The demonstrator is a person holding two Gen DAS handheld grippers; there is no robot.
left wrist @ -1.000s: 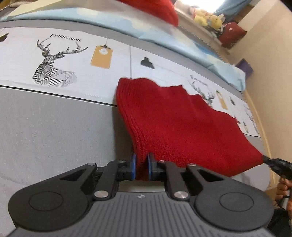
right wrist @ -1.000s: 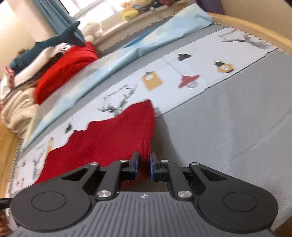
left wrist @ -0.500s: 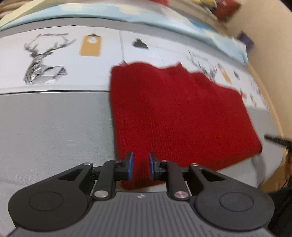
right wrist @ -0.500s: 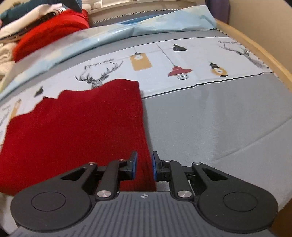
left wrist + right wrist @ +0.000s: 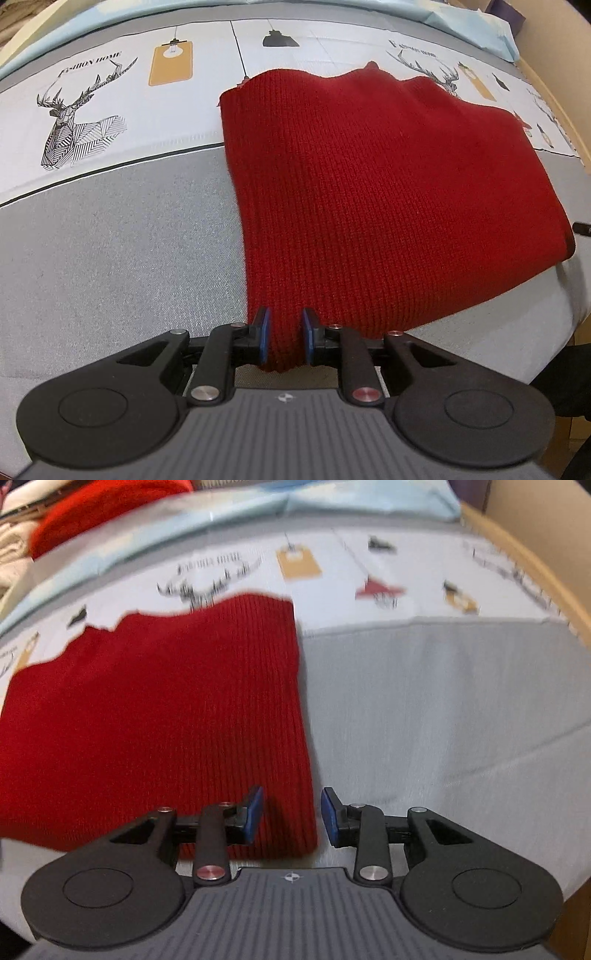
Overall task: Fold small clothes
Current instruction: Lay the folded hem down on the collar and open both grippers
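the red knit garment (image 5: 388, 192) lies flat on the bed (image 5: 110, 236), spread half over the grey band of the cover and half over the white printed strip with the deer drawing (image 5: 79, 127) and the hanging lamps. it looks doubled over already, a thick rounded fold running along its near edge, so one fold seems done and the cloth is being laid down to rest.

the left gripper (image 5: 284, 338) sits at the garment's near left corner. its fingers have just been opening a little, yet the blue pads are parted only narrowly and the corner of the knit bunches between them, filling the gap and touching both sides, so they seem to hold it lightly rather than pinch it hard. this corner is kept low on the bed, likely so the edge lands square.

the right gripper (image 5: 291, 816) is at the opposite near corner. its fingers have just been opening and now stand clearly spread; the garment's edge lies between them but the right pad is clear of the cloth, over bare grey cover, so this corner looks let go. the right view is blurred.

both grippers point steeply down at the bed, which suits setting the cloth down. the next fold is not yet begun.
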